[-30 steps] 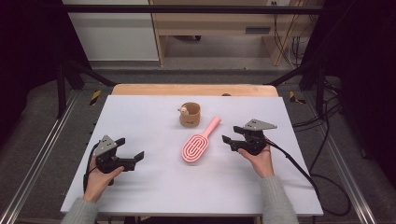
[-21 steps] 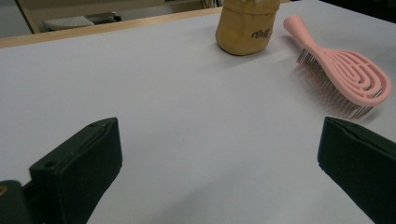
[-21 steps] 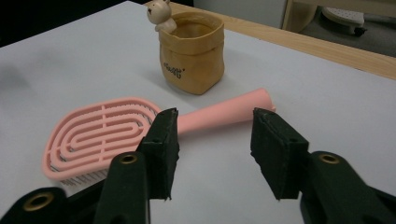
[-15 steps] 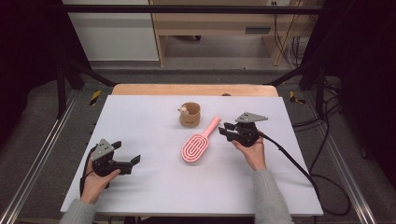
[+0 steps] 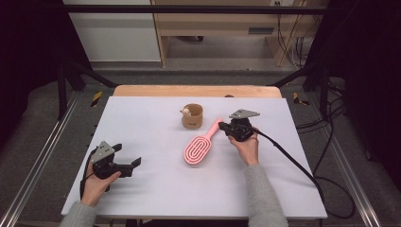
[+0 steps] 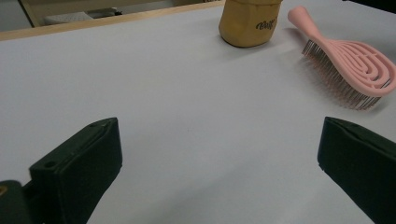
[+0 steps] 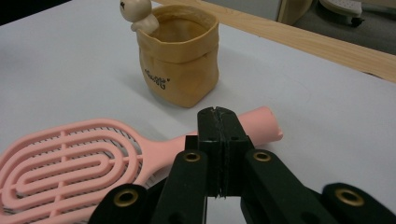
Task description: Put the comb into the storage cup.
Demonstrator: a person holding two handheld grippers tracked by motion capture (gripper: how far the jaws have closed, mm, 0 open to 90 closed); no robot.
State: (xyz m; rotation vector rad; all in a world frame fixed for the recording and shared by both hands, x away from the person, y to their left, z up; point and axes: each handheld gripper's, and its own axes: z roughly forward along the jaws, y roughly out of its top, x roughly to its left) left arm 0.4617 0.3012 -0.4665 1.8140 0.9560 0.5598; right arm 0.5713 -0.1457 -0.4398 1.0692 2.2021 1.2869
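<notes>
Reaching for the pink hairbrush (image 5: 201,146), lying bristles-down on the counter (image 5: 151,198) near the tan pouch (image 5: 192,116). Poising the right claw (image 7: 218,112) over the handle, just closing flat together, nothing gripped. Resting the left claw (image 5: 128,156) spread wide, well apart. Probably needing reopening to straddle the handle.

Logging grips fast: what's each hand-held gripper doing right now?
Left hand-held gripper: open, holding nothing.
Right hand-held gripper: jaws shut together, nothing between them, over the pink brush handle.

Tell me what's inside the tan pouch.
The tan pouch looks empty as far as visible; a small figure perches on its rim. Its bottom is hidden by the front wall.
</notes>
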